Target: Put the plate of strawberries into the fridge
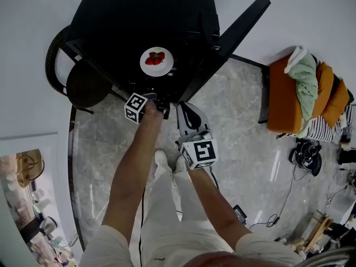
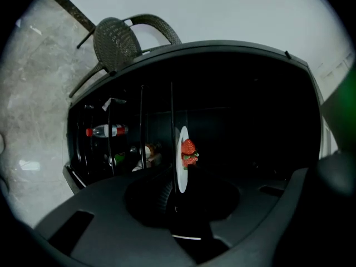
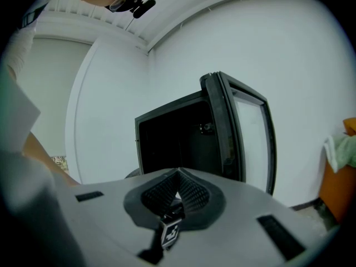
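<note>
The plate point(image 1: 159, 70) of strawberries point(image 1: 155, 58) sits inside the open black fridge point(image 1: 139, 15), flat on a dark shelf with its face up. It lies just beyond the left claw point(image 1: 160, 105), on the far side of its tips. The left claw's jaws are spread, and nothing is pinched between them. In the left gripper view the plate shows past the jaw tips and clear of them, edge-on as a thin white sliver with the red berries against one face.

The plate is round, so it has no long axis. The berries are heaped at its middle, green caps showing, and which way each one points cannot be made out.

The right claw point(image 1: 182, 109) is held to the right of the left one, near the foot of the fridge door point(image 1: 222, 43), which stands swung open to the right. Its jaws are pressed together and hold nothing.

A bottle point(image 2: 105, 130) with a red cap lies further inside the fridge. A dark wicker chair point(image 1: 83, 82) stands left of the fridge.
</note>
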